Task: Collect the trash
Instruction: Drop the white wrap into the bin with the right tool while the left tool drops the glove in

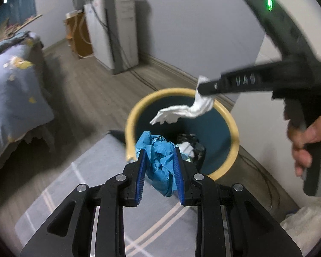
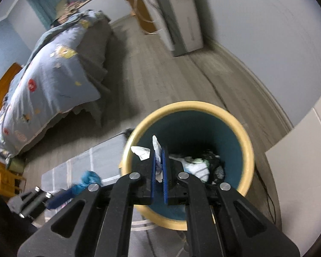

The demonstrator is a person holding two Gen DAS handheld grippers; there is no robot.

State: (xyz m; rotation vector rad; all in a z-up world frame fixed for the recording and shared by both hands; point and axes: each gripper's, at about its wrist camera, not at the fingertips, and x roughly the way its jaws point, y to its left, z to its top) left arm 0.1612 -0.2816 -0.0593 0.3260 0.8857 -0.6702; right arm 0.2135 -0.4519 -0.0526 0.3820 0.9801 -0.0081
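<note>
Right tongs (image 2: 159, 167), clenched on tissue (image 2: 158, 150), are best released over the bin (image 2: 249, 150); left tongs (image 1: 159, 167) grasp blue wad (image 1: 159, 160).

My right tongs (image 1: 200, 90) smear with motion in the left view, so I can't see there how the tips sit on the white tissue (image 1: 182, 111). My own left tongs (image 1: 159, 162) cover part of the blue wad (image 1: 160, 160) and the near rim of the bin (image 1: 182, 92). The bottom of the bin is too dark to sort. In the right view my left tongs (image 2: 53, 199) are a blur, and the bed (image 2: 49, 81) is cut off at the left edge.
</note>
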